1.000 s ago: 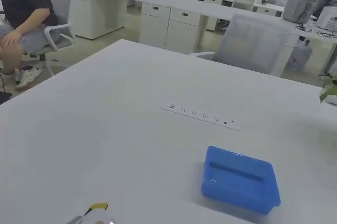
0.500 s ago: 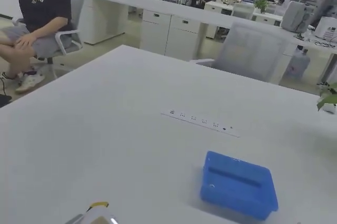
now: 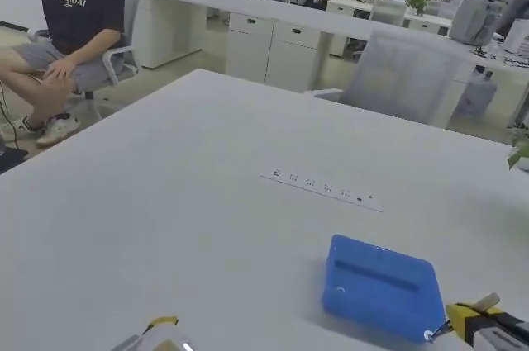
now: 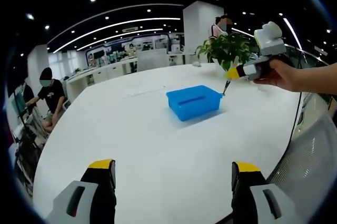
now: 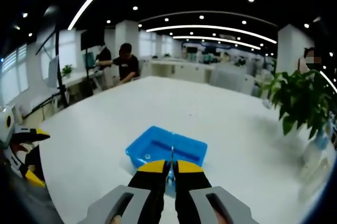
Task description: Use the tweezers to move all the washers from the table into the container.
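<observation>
**Newly arrived: my right gripper [image 3: 464, 315] beside the container [image 3: 380, 285]**

Since a second ago it has come into the head view at bottom right, just beside the blue container on the counter [image 3: 190, 202]. Its jaws are clamped on the tweezers [image 5: 171, 156] (thin tips pointing over the container's near wall). My left gripper [image 4: 174, 167] hangs wide open, well back.
</observation>
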A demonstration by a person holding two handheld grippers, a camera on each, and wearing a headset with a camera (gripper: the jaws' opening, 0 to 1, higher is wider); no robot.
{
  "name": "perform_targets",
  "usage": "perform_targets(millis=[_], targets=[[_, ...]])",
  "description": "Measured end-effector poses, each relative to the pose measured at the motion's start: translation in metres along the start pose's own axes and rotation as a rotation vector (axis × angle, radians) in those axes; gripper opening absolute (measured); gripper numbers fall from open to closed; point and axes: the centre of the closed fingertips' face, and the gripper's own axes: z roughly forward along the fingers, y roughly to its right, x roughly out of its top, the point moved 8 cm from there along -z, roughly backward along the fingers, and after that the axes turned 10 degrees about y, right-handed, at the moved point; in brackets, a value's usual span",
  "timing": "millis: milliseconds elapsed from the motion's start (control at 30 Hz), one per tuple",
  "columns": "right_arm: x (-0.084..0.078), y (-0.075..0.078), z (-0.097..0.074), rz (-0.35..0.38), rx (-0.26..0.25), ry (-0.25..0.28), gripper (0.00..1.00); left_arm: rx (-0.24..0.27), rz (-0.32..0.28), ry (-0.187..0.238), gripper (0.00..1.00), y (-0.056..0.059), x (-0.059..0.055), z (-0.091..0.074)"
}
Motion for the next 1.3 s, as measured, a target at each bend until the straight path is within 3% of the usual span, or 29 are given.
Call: perform_targets(millis=[67, 200, 300, 567, 833, 1133, 1167, 1300], targets=[[0.008, 0.002, 0.008, -0.024, -0.011, 0.025, 0.02, -0.001, 0.002, -0.004, 0.93, 0.0, 0.0, 0.0], [0.01, 0.012, 0.03, -0.06, -0.023, 0.026, 0.02, 0.0, 0.006, -0.012, 0.93, 0.0, -0.001, 0.001], [0.005, 0.017, 0.046, -0.059, -0.032, 0.01, 0.02, 0.005, 0.0, -0.011, 0.93, -0.001, -0.001, 0.001], [-0.017, 0.016, 0.068, -0.03, -0.042, -0.057, 0.02, 0.015, -0.002, -0.016, 0.93, -0.003, -0.002, 0.001], [-0.043, 0.021, 0.073, -0.033, -0.059, -0.13, 0.02, 0.013, 0.001, -0.017, 0.93, -0.002, -0.002, 0.0], [-0.054, 0.02, 0.067, -0.014, -0.061, -0.165, 0.02, 0.012, 0.002, -0.015, 0.93, -0.002, -0.001, 0.0], [-0.053, 0.021, 0.067, -0.01, -0.063, -0.145, 0.02, 0.011, 0.002, -0.017, 0.93, -0.002, -0.002, 0.0], [-0.051, 0.021, 0.065, 0.014, -0.057, -0.154, 0.03, 0.009, 0.007, -0.014, 0.93, -0.002, -0.001, 0.001]])
